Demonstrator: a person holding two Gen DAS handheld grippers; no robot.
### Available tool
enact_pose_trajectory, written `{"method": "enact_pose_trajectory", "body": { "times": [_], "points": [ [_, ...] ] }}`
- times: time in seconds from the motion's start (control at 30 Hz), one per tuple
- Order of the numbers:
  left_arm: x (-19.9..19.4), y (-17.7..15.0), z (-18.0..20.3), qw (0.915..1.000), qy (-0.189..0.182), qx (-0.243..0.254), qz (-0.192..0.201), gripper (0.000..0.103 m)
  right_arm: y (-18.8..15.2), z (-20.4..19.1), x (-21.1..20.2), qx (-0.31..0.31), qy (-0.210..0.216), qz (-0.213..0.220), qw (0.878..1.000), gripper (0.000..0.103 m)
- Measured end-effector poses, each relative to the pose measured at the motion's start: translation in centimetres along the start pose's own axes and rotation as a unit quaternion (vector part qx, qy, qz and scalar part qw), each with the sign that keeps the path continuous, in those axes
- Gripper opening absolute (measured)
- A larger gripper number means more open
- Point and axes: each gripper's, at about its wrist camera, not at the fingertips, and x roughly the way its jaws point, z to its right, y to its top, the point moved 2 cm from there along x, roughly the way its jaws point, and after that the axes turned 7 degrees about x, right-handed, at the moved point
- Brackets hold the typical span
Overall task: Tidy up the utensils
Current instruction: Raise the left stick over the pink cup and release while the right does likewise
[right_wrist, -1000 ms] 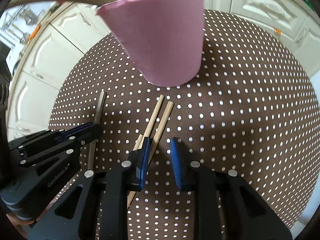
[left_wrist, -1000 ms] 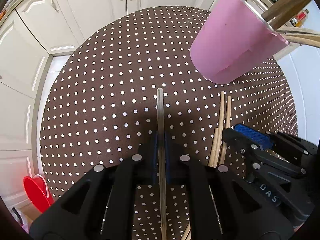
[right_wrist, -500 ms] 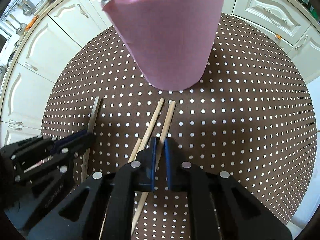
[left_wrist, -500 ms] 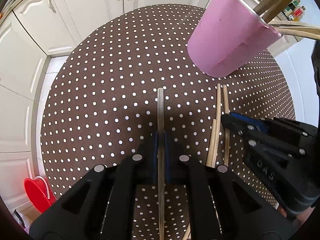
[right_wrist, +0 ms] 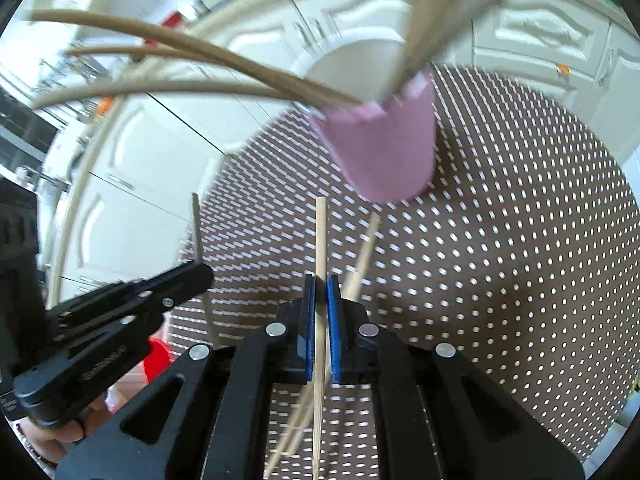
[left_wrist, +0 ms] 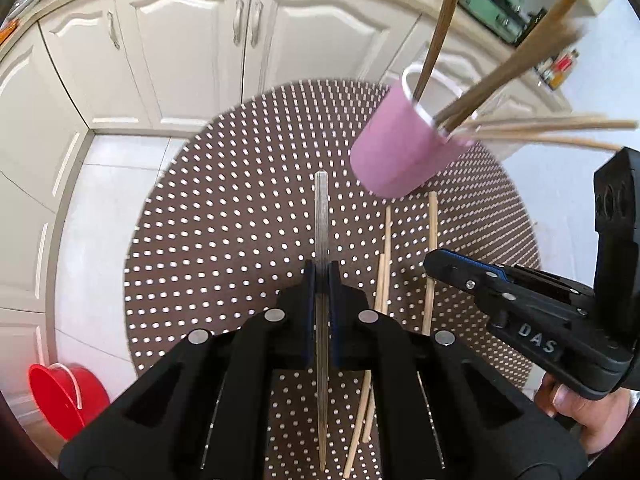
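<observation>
My left gripper is shut on a thin grey metal utensil, held above the round dotted table. In the right wrist view my right gripper is shut on a pale wooden chopstick, also off the table. The pink cup with several wooden utensils in it stands just beyond both grippers. More chopsticks lie on the cloth between the two grippers. The right wrist view shows the left gripper with the grey utensil at the left, the cup ahead and a loose chopstick.
White cabinets curve around the far side of the table. A red bucket sits on the floor at the lower left. A person's hand holds the right gripper at the right edge.
The right gripper's jaws went from open to shut on one chopstick and lifted it. Both grippers rose from the table, and the left took the grey utensil up with it.
</observation>
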Motion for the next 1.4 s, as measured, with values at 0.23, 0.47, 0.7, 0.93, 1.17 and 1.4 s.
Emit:
{"method": "enact_pose_trajectory", "body": {
  "times": [0.23, 0.47, 0.7, 0.93, 1.17, 1.4],
  "points": [
    [-5.5, 0.0, -1.5, 0.9985, -0.025, -0.019, 0.046, 0.006, -0.3, -1.3, -4.8, -0.015, 0.029, 0.053, 0.998, 0.005],
    [-10.2, 1.3, 0.2, 0.9946, -0.046, 0.003, 0.093, 0.006, -0.8, -1.4, -10.4, -0.013, 0.040, 0.107, 0.993, 0.005],
    [-14.9, 4.2, 3.1, 0.9847, -0.065, 0.032, 0.158, 0.006, 1.4, -1.4, -15.1, -0.028, 0.039, 0.197, 0.979, 0.005],
    [-17.6, 7.1, 6.2, 0.9742, -0.065, 0.052, 0.210, 0.006, 5.1, -0.8, -18.6, -0.038, 0.030, 0.283, 0.958, 0.005],
    [-18.8, 9.6, 7.7, 0.9651, -0.043, 0.052, 0.253, 0.006, 8.4, -1.0, -18.4, -0.066, 0.017, 0.334, 0.940, 0.005],
    [-17.7, 11.7, 7.6, 0.9634, -0.020, 0.040, 0.264, 0.006, 10.9, -1.4, -16.8, -0.090, 0.018, 0.342, 0.935, 0.005]
  ]
}}
